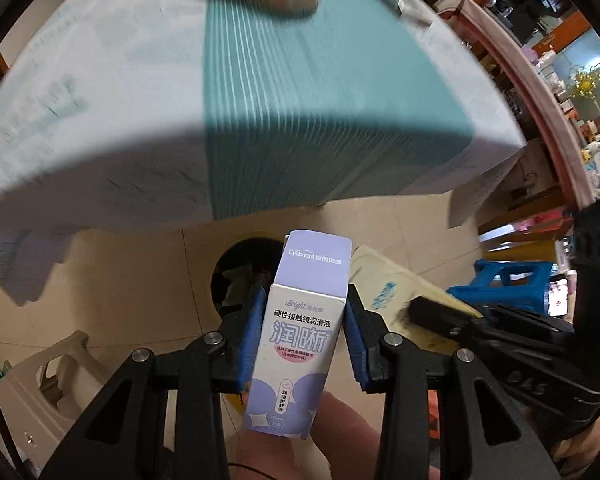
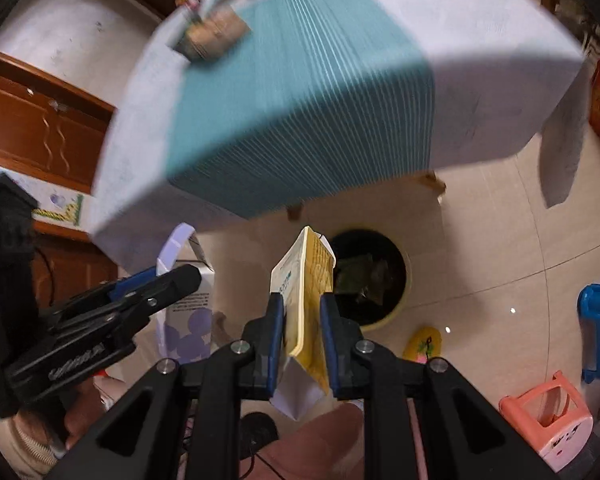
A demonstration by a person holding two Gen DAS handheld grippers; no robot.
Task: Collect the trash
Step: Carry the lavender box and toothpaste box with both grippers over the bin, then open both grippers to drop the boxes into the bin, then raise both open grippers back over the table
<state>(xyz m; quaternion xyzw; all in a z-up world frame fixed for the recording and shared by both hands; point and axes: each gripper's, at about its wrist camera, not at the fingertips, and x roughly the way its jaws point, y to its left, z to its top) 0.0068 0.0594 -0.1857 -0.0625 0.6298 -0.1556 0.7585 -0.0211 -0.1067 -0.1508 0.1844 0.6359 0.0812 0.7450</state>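
Pinching lilac carton (image 1: 296,336), left gripper (image 1: 302,320) hovering above dark bin (image 1: 240,264); right gripper (image 2: 302,320) clamping yellow packet (image 2: 308,300) beside it; draped table (image 2: 480,80) looming ahead; blue stool (image 1: 508,284) standing rightward.

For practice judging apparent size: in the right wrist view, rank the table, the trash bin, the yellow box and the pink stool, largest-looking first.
1. Table
2. Yellow box, inflated by nearness in the right gripper
3. Trash bin and pink stool: look similar; unranked.
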